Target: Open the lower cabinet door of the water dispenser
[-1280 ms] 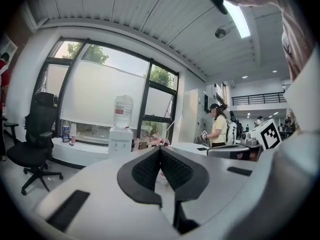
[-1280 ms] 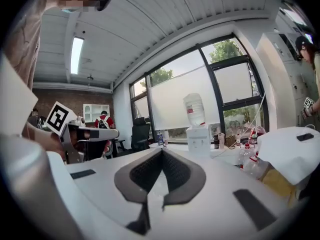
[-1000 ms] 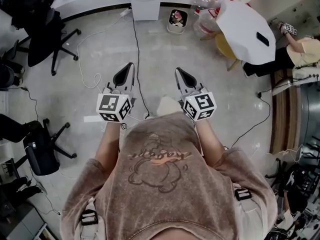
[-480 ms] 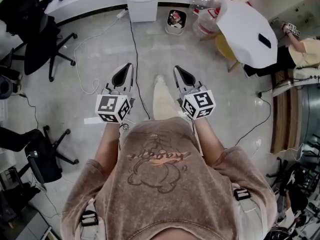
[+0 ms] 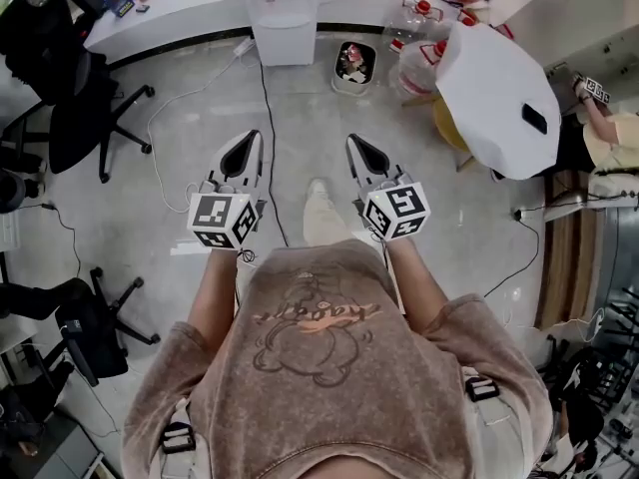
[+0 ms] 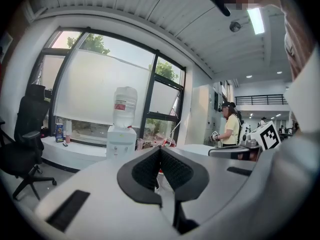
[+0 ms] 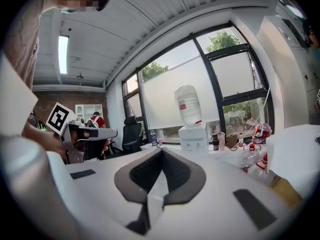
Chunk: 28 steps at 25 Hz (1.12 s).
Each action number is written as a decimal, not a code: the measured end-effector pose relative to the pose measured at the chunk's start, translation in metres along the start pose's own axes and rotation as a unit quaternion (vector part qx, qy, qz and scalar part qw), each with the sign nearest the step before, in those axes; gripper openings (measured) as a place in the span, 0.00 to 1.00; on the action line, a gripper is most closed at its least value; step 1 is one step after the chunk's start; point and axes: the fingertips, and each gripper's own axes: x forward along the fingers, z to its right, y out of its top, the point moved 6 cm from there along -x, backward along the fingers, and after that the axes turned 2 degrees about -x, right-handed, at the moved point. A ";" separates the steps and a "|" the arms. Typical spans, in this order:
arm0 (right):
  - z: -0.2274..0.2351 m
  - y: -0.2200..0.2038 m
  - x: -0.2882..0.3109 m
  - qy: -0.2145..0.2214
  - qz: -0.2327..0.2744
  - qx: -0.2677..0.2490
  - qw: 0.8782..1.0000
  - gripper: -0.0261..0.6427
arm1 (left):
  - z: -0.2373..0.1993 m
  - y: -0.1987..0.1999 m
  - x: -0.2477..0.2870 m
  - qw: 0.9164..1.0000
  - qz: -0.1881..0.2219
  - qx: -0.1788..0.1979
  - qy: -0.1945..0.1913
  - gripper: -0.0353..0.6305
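**Head view:** water dispenser [image 5: 284, 8] stands upright at top centre of frame, against the counter [image 5: 170, 6] and well apart from both grippers. The lower cabinet door [image 5: 285, 43] is the front panel at its foot, facing down-frame toward the person. Handle and hinge side are too small to tell.
- Left gripper [image 5: 246, 148] and right gripper [image 5: 361, 151] sit mid-frame side by side, both pointing up-frame at the dispenser. Both have jaws pressed together with nothing in them.
- The dispenser lies up-frame between the two, closer to the left gripper's line, so I'd judge the left one nearer.
- The way between is bare floor. A floor cable [image 5: 270, 128] runs down-frame from the dispenser between the grippers.
- Waste bin [image 5: 352, 58] is just right of the dispenser, with water bottles [image 5: 417, 58] beyond it. White table [image 5: 494, 83] is upper right, office chair [image 5: 75, 98] upper left. All are off the straight line.

**Left gripper view:** jaws closed tip to tip at centre, empty.
- The dispenser [image 6: 121, 143], with its bottle [image 6: 123, 106] on top, stands left of the jaw tips, far off. Its lower door is hidden behind the gripper body.
- The right gripper [image 6: 220, 152] shows at the right, with a person [image 6: 231, 126] beyond it.

**Right gripper view:** jaws closed, empty.
- The dispenser [image 7: 194, 136] is right of the tips, lower door hidden again.
- The left gripper [image 7: 107, 132] shows at the left.
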 end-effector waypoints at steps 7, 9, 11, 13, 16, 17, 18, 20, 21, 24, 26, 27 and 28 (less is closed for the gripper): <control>0.066 0.029 0.061 0.018 0.002 -0.003 1.000 0.05 | -0.019 0.024 0.083 1.000 0.006 -0.005 0.011 0.07; 0.083 0.035 0.075 0.023 0.001 -0.004 1.000 0.05 | -0.025 0.031 0.105 1.000 0.008 -0.004 0.015 0.07; 0.098 0.041 0.088 0.029 0.001 -0.008 1.000 0.05 | -0.030 0.036 0.123 1.000 0.011 -0.002 0.018 0.07; 0.110 0.044 0.098 0.035 0.001 -0.009 0.999 0.05 | -0.034 0.039 0.136 1.000 0.013 0.000 0.023 0.07; 0.126 0.048 0.111 0.040 0.003 -0.006 0.999 0.05 | -0.039 0.044 0.151 0.999 0.015 0.001 0.031 0.07; 0.130 0.049 0.114 0.041 0.004 -0.005 0.999 0.05 | -0.039 0.046 0.156 0.999 0.016 0.002 0.032 0.07; 0.134 0.049 0.118 0.042 0.004 -0.004 0.999 0.05 | -0.040 0.047 0.160 0.999 0.017 0.002 0.033 0.07; 0.138 0.048 0.124 0.043 0.002 -0.003 0.999 0.05 | -0.042 0.047 0.166 0.999 0.016 0.003 0.033 0.07; 0.139 0.047 0.128 0.044 0.001 -0.002 0.999 0.05 | -0.044 0.047 0.169 0.999 0.015 0.004 0.034 0.07; 0.141 0.046 0.139 0.048 -0.002 -0.001 0.999 0.05 | -0.052 0.047 0.176 0.999 0.014 0.004 0.038 0.07; 0.144 0.045 0.147 0.049 -0.005 0.000 0.999 0.05 | -0.057 0.047 0.183 0.999 0.013 0.002 0.038 0.07; 0.145 0.045 0.151 0.049 -0.007 0.000 0.999 0.05 | -0.060 0.047 0.187 0.999 0.012 0.002 0.038 0.07; 0.147 0.046 0.156 0.049 -0.009 -0.001 0.999 0.05 | -0.063 0.047 0.191 0.999 0.012 0.001 0.037 0.07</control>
